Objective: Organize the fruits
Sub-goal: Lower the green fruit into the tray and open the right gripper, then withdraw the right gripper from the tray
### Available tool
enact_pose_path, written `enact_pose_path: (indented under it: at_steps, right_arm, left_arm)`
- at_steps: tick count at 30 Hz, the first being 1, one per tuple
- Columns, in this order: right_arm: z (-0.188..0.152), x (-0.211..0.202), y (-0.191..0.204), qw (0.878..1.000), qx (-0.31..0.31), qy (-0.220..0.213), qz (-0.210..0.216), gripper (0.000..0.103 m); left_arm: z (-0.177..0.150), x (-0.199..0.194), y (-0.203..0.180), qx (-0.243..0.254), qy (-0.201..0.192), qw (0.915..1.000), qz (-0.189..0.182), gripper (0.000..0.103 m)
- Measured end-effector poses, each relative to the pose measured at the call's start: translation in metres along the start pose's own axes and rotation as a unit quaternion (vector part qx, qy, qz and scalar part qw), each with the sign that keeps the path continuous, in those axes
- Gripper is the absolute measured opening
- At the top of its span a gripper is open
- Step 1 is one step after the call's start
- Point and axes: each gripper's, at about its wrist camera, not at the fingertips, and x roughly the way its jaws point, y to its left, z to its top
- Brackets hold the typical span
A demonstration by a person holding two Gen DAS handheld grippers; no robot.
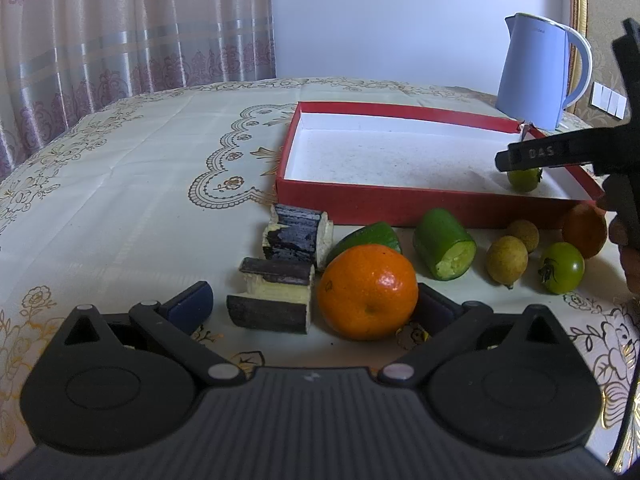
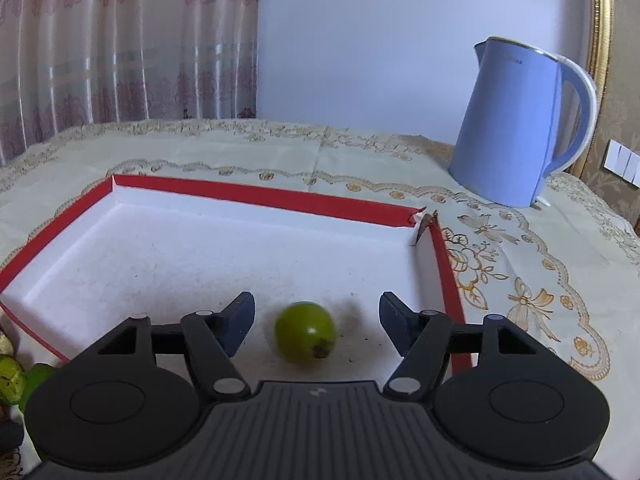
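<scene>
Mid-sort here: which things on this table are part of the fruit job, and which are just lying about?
Job: red box, green fruit in it, orange, cucumber pieces, longans, green tomato, sugarcane pieces.
Lying about: blue kettle.

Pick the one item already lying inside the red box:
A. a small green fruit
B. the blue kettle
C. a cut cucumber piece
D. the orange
A: the small green fruit lies on the white floor of the red box, between the open right gripper fingers, untouched.

Glossy orange [image 1: 367, 291], smooth plastic kettle [image 2: 516, 128], matt cardboard-like red box [image 2: 256, 194], embroidered cloth over the table [image 1: 120, 152].
</scene>
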Motion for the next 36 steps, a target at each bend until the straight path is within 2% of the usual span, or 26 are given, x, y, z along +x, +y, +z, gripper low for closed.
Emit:
enact_pose_path:
  at_steps: [11,18,22,24,36]
  right_arm:
    - [-0.005,-0.015,-0.008,1.0,0.018,-0.015,0.01,0.069]
    - [-0.02,-0.052,-0.025,0.999,0.039,-0.035,0.012,0.069]
    - [-0.042,-0.077,-0.039,0.998,0.04,-0.049,-0.019,0.076]
    - [-0.053,-0.086,-0.047,0.997,0.046,-0.056,-0.033,0.076]
    - [-0.085,-0.085,-0.07,0.996,0.088,-0.01,-0.029,0.076]
  left_arm:
    - [0.0,0.0,0.0,0.0,0.0,1.0,0.0,0.103]
    - [0.0,0.0,0.0,0.0,0.0,1.0,0.0,0.103]
    - [0.0,0.0,0.0,0.0,0.0,1.0,0.0,0.103]
    - [0.0,0.0,0.0,0.0,0.0,1.0,0.0,0.103]
    - [0.0,0.0,0.0,0.001,-0.001,1.0,0.0,0.103]
